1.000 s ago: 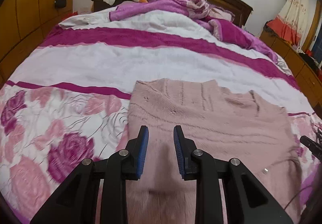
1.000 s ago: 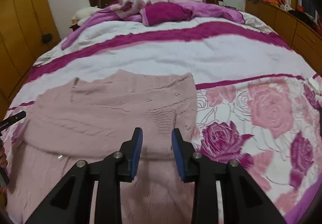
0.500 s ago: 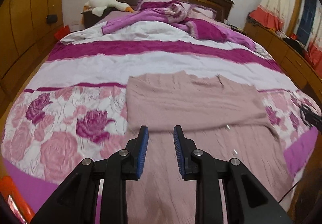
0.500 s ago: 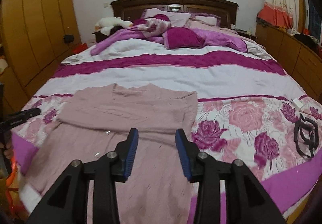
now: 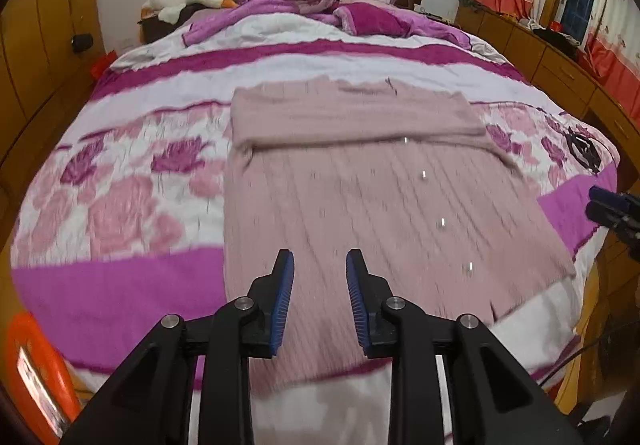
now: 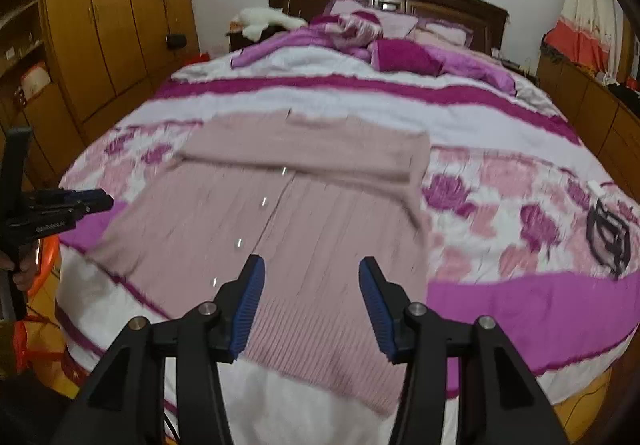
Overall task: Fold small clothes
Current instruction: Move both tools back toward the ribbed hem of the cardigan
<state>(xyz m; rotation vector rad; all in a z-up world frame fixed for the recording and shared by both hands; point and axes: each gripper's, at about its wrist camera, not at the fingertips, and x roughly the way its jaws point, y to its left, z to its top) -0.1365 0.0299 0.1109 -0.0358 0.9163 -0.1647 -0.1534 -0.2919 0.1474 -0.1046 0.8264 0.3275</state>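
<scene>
Since the sleeves already lie crossed over the chest, you stand between folds: I judge the sleeve stage done and the lengthwise fold of the body not yet begun.

The bedspread, floral with magenta bands, carries the work near its foot edge. The pink knit cardigan lies flat on it, collar towards the headboard. Its hem sits at the near edge of the mattress and appears to hang slightly over it. The folded sleeve band crosses the upper part of the garment from side to side.

The right gripper hangs above the right part of the hem without touching it. Its jaws have just been opening and stand about half apart with nothing between them. The left gripper is above the left part of the hem, also clear of the cloth. Its pads are drawn almost together and empty, and the right wrist view shows its tips closed.

The buttons run in a row up the middle, between your two tools.

In my judgement the next move calls for both tools to go down to the hem corners. The left jaws must part first. Pinch each corner through both knit layers and carry the hem evenly towards the collar. Motion blur hides the exact lie of the hem.
</scene>
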